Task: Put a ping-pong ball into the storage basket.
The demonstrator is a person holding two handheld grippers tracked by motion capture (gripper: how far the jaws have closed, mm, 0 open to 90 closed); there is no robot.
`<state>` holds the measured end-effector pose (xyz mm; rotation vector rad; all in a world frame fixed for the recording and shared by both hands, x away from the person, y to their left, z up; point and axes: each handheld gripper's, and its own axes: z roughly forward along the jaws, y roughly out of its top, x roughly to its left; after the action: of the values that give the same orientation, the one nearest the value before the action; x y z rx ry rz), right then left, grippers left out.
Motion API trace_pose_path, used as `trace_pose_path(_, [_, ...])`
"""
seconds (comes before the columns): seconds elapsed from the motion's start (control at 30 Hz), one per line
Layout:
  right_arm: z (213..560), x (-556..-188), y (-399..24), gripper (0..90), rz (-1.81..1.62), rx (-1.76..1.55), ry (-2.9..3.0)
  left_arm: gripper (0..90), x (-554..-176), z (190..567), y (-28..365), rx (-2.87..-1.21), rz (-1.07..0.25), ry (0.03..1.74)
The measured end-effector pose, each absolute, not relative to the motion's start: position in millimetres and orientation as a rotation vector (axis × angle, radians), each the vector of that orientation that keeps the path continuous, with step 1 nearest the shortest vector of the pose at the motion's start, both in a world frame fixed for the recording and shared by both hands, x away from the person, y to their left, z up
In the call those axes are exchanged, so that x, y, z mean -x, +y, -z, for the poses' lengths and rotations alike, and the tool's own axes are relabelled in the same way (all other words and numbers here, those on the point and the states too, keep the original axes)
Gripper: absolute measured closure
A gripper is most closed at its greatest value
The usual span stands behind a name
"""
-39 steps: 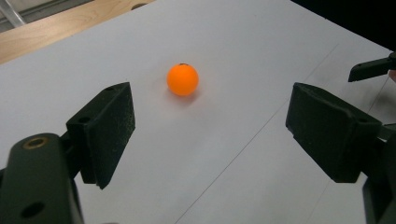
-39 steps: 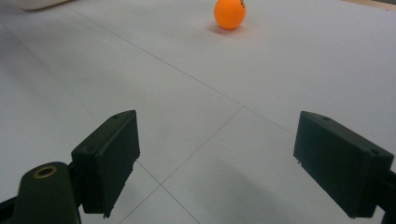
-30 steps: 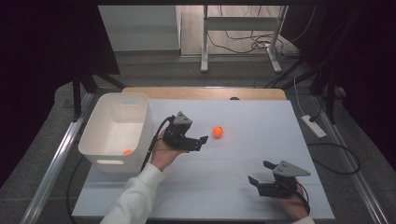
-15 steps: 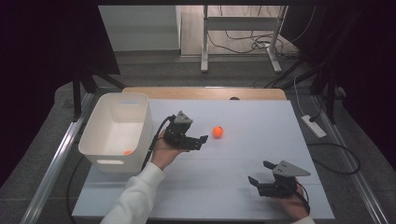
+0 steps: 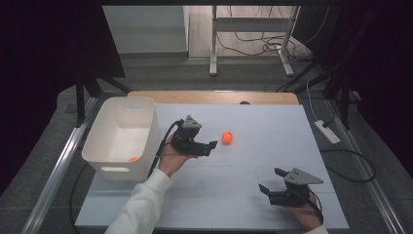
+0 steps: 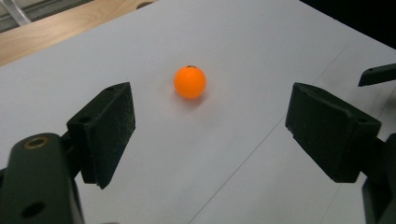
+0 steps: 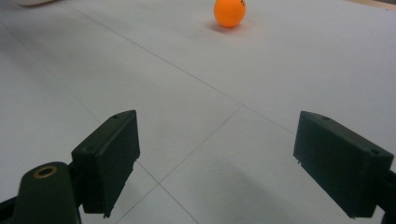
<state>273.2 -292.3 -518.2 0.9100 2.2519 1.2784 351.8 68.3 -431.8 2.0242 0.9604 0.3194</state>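
Note:
An orange ball [image 5: 227,138] lies on the white table sheet [image 5: 243,204] near its middle. My left gripper [image 5: 210,147] hovers just left of it, pointing at it, jaws open and empty. In the left gripper view the ball [image 6: 189,82] sits a short way ahead of the open left gripper [image 6: 210,126], not between the pads. My right gripper [image 5: 272,180] rests low at the front right, open and empty. From the right gripper view the ball [image 7: 229,12] is far ahead of that open gripper [image 7: 219,158].
A white bin [image 5: 146,127] stands at the table's left, beside my left hand, with a small orange ball [image 5: 133,159] in its near corner. A wooden strip [image 5: 209,96] runs along the far edge. A power strip [image 5: 327,131] lies off the right side.

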Motion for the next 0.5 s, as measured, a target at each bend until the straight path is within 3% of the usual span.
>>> trace_pose_path(0.5, [517.9, -273.0, -292.3, 14.3, -1.282, -0.909, 2.252, 16.9, -356.9, 432.2, 68.8, -2.014, -0.3, 0.971])
